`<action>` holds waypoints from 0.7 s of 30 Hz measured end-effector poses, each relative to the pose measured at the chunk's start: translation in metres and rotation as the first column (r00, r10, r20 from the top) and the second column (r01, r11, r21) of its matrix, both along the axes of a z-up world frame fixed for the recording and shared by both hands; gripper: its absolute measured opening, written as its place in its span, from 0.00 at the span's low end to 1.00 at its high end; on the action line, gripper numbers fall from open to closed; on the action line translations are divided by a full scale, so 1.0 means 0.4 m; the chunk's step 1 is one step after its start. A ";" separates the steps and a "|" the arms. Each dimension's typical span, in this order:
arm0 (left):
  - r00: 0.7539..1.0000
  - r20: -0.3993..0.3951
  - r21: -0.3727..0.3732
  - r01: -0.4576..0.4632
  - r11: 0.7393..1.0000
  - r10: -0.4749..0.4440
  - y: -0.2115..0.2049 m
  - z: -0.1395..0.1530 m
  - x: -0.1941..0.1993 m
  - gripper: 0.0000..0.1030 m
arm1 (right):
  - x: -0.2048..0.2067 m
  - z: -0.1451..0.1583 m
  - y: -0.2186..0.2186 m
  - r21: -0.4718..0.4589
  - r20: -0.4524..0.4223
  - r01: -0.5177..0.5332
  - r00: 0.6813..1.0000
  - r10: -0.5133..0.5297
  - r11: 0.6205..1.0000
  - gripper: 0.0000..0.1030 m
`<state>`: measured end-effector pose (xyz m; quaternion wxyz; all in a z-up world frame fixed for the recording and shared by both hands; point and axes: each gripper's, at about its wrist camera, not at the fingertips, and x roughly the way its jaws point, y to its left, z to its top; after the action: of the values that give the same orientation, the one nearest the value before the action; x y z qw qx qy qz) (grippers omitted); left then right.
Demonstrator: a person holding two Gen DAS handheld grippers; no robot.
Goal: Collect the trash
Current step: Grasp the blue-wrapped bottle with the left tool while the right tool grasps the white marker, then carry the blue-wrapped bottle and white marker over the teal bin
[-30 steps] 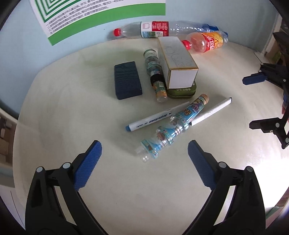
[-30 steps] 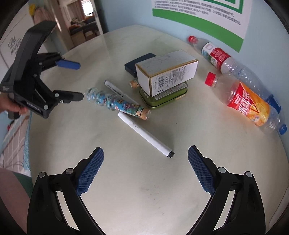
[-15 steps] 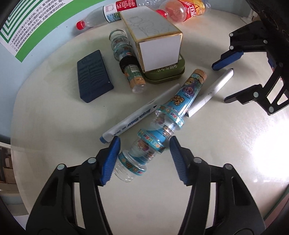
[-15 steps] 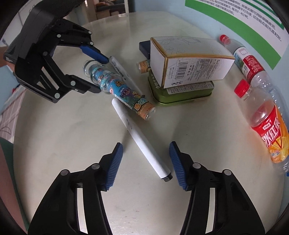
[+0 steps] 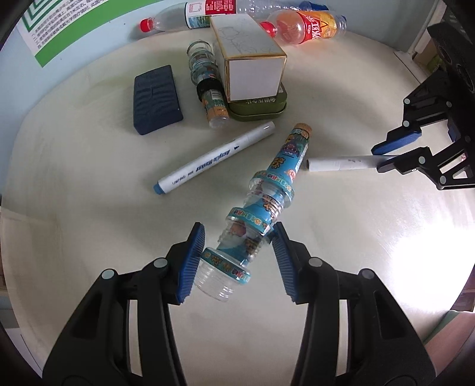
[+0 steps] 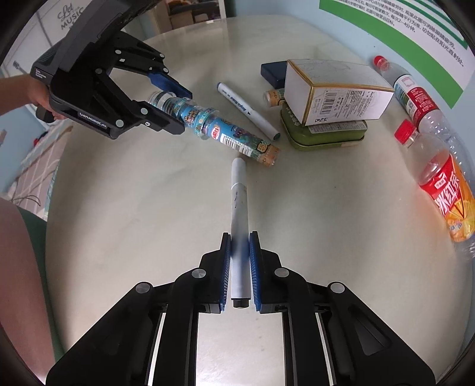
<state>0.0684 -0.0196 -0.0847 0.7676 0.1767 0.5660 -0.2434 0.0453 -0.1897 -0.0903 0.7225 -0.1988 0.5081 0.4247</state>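
The blue-capped marker (image 5: 213, 157), lying beside the green tin (image 5: 258, 104), reads "Acrylic Marker". The left gripper (image 6: 166, 98) body reads "GenRobot.AI". A wall sign (image 6: 69, 17) behind it reads "Let MUSIC".

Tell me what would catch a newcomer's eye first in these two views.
Both grippers grip something at once: the left gripper clamps the wide end of a blue cartoon-label bottle near the table's middle, and the right gripper is shut on a white marker beside it. Behind them, a white box sits on a green tin.
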 end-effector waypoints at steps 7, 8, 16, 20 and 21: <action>0.998 0.021 -0.028 -0.056 0.998 0.057 0.060 0.038 -0.042 0.43 | -0.037 0.063 -0.029 -0.003 -0.001 0.014 1.000 -0.014 1.000 0.13; 0.997 0.027 -0.030 -0.066 0.997 0.067 0.070 0.044 -0.050 0.43 | -0.042 0.075 -0.028 -0.005 0.003 0.011 1.000 -0.011 1.000 0.13; 0.983 0.083 -0.042 -0.159 0.986 0.162 0.148 0.100 -0.107 0.43 | -0.048 0.156 0.028 0.018 0.050 -0.037 0.998 0.036 0.999 0.13; 0.973 0.111 -0.046 -0.201 0.979 0.205 0.196 0.128 -0.147 0.43 | -0.062 0.195 0.087 0.016 0.083 -0.097 0.992 0.095 0.995 0.13; 0.970 0.116 -0.047 -0.211 0.976 0.215 0.208 0.134 -0.157 0.43 | -0.067 0.204 0.098 0.017 0.086 -0.110 0.990 0.108 0.994 0.13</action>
<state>0.0058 0.0635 -0.0311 0.8249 0.1163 0.5300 -0.1582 0.0187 -0.1506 -0.0087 0.7212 -0.2362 0.4607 0.4603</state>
